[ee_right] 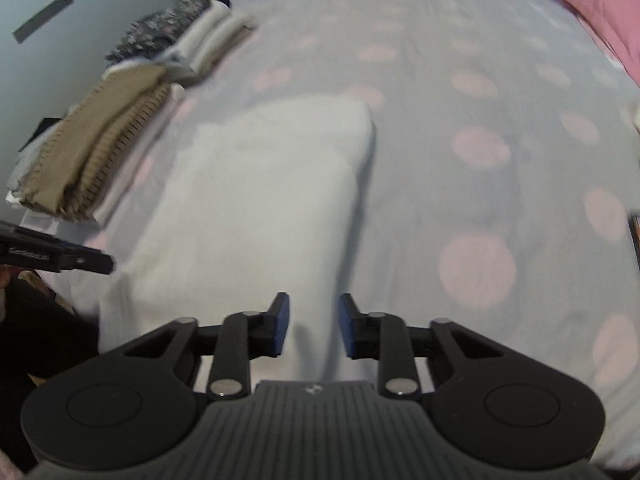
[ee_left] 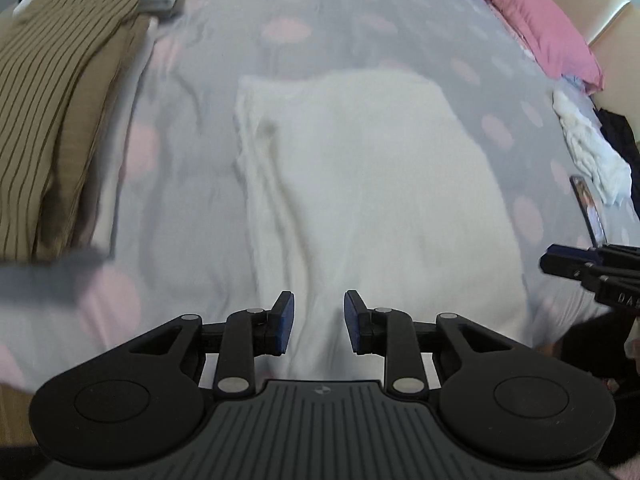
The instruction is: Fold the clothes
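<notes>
I hold two hand-held grippers over the bed (ee_left: 208,184). My left hand-held gripper (ee_left: 319,322) has its jaws parted by a narrow gap, nothing between the blue pads; they hang just above the near end of the one white garment (ee_left: 360,184). My right hand-held gripper (ee_right: 311,325) stands the same way, jaws a little apart and clasping nothing, over the near right edge of that white garment (ee_right: 260,200).

The garment lies folded into a long strip in the middle of the bed, running away from me, with creases along its left side. Its near end is cut off behind the gripper bodies in both views.

On the left edge of the bed lies one folded tan striped garment (ee_left: 48,92), seen also from the right wrist (ee_right: 100,148). Behind it sits a stack of pale folded pieces (ee_right: 212,36) with one dark patterned piece (ee_right: 160,32) on top; how many pale pieces there are I cannot count through the blur.

One pink pillow (ee_left: 532,24) lies at the far right. Below it is a crumpled white cloth (ee_left: 588,148) beside something dark (ee_left: 618,136) that I cannot make out, and one phone-like slab (ee_left: 588,208) seen nearly edge-on.

The bedsheet is grey with pink spots, too smeared to count. Each view catches only the tip of the other gripper at its edge.
</notes>
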Demonstrator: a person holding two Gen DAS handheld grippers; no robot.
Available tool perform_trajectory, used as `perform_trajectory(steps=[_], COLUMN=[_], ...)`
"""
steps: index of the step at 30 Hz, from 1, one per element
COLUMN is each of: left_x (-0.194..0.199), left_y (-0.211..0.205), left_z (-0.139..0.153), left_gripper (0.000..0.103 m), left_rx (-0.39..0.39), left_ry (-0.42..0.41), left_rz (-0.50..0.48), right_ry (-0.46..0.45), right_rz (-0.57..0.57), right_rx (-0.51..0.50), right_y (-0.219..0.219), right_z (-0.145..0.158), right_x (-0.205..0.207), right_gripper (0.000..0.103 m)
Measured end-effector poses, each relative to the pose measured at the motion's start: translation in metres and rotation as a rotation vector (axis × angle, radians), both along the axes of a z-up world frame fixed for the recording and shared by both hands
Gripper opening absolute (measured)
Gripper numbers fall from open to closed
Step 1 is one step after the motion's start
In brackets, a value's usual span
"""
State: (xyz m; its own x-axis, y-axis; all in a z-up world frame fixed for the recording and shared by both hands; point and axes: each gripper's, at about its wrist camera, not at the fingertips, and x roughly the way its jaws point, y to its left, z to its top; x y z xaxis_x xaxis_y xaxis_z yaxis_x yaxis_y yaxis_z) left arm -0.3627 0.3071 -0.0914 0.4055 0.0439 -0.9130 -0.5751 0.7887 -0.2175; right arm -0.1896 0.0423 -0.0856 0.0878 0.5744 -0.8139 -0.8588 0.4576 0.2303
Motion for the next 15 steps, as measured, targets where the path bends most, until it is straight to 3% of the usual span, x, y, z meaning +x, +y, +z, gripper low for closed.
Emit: perform_trajectory(steps=[5, 10, 15], left_x=[0.038, 0.037, 0.032], left_y=[0.012, 0.020, 0.030], left_z=[-0.017, -0.054, -0.068], left_gripper=[0.024, 0.024, 0.031], left_rx=[0.010, -0.024, -0.063], left_ry=[0.010, 0.075, 0.056], left_rz=[0.052, 0.089, 0.127], right_ry=[-0.052, -0.076, -0.038], right_rz=[0.049, 0.072, 0.064], right_rx=[0.004, -0.048, -0.027], right_y=[0.036, 0.053, 0.054], right_z=[-0.001, -0.029, -0.052], right_x=[-0.006, -0.007, 0.001], right_gripper=[0.023, 0.022, 0.023])
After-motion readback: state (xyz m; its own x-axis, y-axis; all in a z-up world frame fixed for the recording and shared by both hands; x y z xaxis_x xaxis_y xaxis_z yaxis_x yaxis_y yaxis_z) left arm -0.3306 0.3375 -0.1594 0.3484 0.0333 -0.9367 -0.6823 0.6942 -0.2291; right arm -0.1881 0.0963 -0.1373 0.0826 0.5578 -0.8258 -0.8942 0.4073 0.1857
